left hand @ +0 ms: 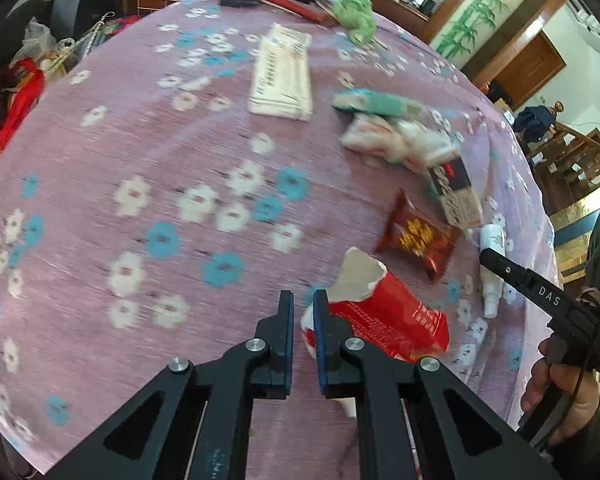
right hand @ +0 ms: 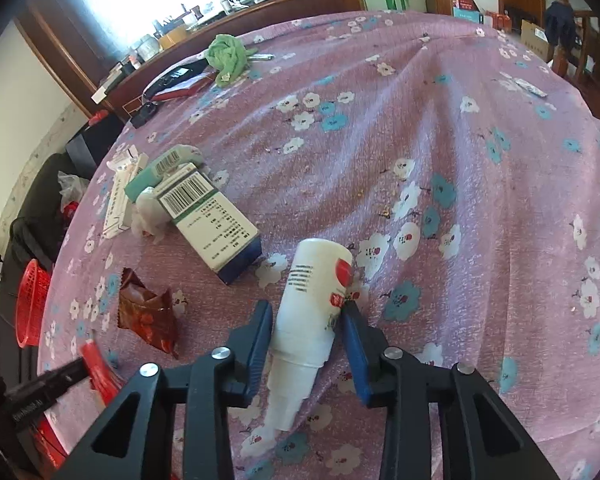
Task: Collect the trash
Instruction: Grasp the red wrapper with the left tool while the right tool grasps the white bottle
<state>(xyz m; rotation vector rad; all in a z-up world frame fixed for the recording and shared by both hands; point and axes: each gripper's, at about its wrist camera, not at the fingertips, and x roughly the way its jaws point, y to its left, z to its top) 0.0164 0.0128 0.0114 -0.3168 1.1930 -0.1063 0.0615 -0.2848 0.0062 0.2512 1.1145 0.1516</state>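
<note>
Trash lies scattered over the table [right hand: 480,128], which is covered in a pink cloth printed with white and blue flowers. Our left gripper [left hand: 302,340] has its jaws nearly together around the torn red-and-white paper packet [left hand: 384,312]; the left wrist view is blurred, so we cannot tell whether the pads actually pinch the packet's edge or just sit beside it. In the right wrist view the same packet shows at the tip of that gripper, low on the left. Our right gripper [right hand: 308,340] has its jaws open on either side of the white plastic spray bottle with a red label [right hand: 312,300], which lies on its side on the cloth with its nozzle end pointing back toward the camera; the right pad touches the bottle's label, the left pad stands just beside it. Near the bottle lie a crumpled dark red foil snack wrapper [right hand: 148,312] and a white-and-blue cardboard box with a barcode [right hand: 212,224]. Behind that box sit a teal carton [right hand: 160,172] and some crumpled white wrapping [right hand: 148,212]. A green cloth [right hand: 228,56] rests near the far edge, and a red plastic basket [right hand: 32,304] stands off the table to the left.
</note>
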